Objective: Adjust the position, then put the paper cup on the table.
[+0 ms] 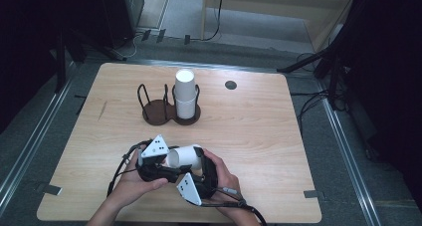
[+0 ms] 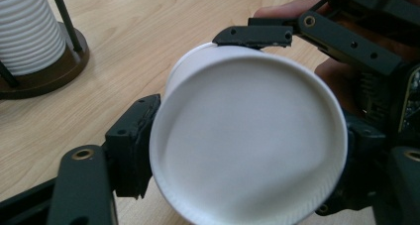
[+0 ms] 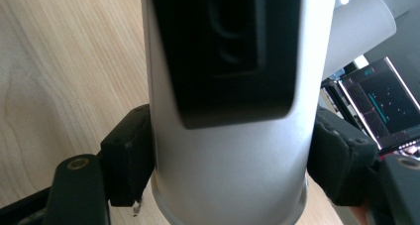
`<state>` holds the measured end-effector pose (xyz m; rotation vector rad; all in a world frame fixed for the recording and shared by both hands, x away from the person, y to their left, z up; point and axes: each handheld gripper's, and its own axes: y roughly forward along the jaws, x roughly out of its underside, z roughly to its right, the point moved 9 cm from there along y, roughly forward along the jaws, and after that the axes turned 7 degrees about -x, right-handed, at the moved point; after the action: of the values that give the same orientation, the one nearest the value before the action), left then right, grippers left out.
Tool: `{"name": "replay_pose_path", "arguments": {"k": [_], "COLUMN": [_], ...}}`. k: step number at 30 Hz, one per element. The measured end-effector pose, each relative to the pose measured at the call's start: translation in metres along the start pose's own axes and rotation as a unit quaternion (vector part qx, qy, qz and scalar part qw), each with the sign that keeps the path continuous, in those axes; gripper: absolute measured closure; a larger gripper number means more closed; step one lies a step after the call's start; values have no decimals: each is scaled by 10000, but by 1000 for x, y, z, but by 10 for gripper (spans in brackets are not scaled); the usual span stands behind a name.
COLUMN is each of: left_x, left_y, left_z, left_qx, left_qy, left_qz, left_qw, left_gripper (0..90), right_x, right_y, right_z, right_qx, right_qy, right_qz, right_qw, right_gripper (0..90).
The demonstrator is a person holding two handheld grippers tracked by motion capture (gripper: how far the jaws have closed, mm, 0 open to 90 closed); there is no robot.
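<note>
A white paper cup [image 1: 186, 156] lies on its side above the table's near edge, held between both hands. My left gripper [image 1: 171, 162] has its jaws around the open mouth; in the left gripper view its pad [image 2: 136, 150] touches the rim of the cup [image 2: 247, 136], whose mouth faces the camera. My right gripper [image 1: 199, 162] is shut on the cup's body [image 3: 228, 175], its pads [image 3: 129, 155] pressing both sides. One of the left gripper's fingers [image 3: 233, 61] lies dark against the cup's wall. A finger [image 2: 257, 36] of the right gripper reaches over the cup's top.
A brown two-ring wire holder [image 1: 155, 111] stands mid-table. Its right ring holds a tall stack of white cups [image 1: 185, 94], and its left ring is empty. A round cable hole [image 1: 230, 84] lies at the back right. A lit screen [image 3: 381, 106] sits beyond the table.
</note>
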<state>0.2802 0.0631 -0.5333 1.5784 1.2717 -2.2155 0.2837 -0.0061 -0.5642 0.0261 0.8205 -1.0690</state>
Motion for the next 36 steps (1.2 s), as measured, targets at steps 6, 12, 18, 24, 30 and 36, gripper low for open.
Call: {"name": "replay_pose_path", "arguments": {"k": [6,12,18,24,30,36], "left_x": [0,-4,-8,-11,-15,-16], "left_y": [-1,-6,-8,-15,-21,-22], "left_z": [-2,-4,-10,-25,-42,-45], "left_qx": [134,221,6,-268,-500,-685], "left_qy": [-32,-113,-148,-355,-670,-631], "left_qz": [123,369,639,953,1360,1474], "left_qw": [9998,9990,9978,9945,9872,9847], "left_gripper": [305,325,337,340,336,331], "right_x": [0,-2,-5,-7,-2,2], "right_y": [0,-2,-7,-12,-11,-10], "right_z": [1,7,12,20,33,40], "right_qx": [-36,-8,32,90,232,354], "right_qy": [32,229,211,342,834,1369], "right_qz": [41,106,223,299,254,282], "right_qw": [10000,9997,9995,9989,9959,9896], "right_gripper": [214,175,185,192,197,228]}}
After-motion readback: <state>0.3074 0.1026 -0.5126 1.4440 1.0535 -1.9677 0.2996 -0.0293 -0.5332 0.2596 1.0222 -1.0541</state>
